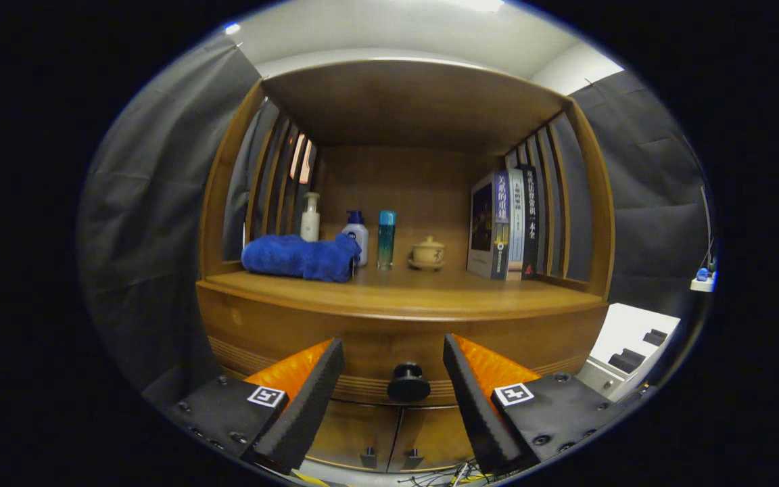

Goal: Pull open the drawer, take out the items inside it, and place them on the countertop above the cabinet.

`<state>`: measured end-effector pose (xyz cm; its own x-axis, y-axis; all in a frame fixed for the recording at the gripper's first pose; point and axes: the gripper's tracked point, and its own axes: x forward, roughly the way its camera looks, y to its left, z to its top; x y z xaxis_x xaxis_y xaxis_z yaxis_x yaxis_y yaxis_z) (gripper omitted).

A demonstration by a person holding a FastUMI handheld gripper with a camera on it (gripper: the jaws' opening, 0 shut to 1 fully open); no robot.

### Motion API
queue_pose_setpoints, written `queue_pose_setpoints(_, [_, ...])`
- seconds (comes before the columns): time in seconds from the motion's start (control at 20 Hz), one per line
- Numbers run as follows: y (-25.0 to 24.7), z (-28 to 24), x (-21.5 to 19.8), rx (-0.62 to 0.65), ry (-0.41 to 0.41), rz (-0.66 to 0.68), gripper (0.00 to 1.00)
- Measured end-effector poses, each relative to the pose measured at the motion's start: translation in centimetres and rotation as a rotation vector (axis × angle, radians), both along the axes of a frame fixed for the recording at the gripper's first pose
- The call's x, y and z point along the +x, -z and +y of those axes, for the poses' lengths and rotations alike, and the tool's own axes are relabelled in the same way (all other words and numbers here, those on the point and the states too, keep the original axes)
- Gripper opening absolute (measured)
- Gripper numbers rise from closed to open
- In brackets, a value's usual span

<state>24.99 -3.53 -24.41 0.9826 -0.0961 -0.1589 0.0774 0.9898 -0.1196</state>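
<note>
Wooden cabinet [403, 325]: round drawer knob [408, 382] between open tool [393, 358] fingers.

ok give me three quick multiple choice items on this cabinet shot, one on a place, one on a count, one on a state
1. Where is the drawer knob?
A. between the gripper fingers
B. on the countertop
C. beside the books

2. How many bottles stand behind the blue towel?
A. one
B. three
C. five

3. What state is the drawer in?
A. pulled fully out
B. closed
C. removed

Answers:
1 A, the knob sits in the gap between the open fingers.
2 B, three bottles stand there.
3 B, its front lies flush under the countertop.
</note>
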Motion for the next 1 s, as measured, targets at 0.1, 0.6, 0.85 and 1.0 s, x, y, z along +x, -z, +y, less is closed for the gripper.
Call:
queue_pose_setpoints(0.1, [1.5, -0.7, 0.9, 0.01, 0.02, 0.014, 0.96])
queue_pose_setpoints(0.6, [4.4, -2.2, 3.2, 0.096, 0.051, 0.064, 0.71])
queue_pose_setpoints(0.85, [4.8, -2.0, 3.3, 0.07, 0.061, 0.05, 0.52])
queue_pose_setpoints(1.0, [4.6, -2.1, 3.5, 0.072, 0.051, 0.057, 0.44])
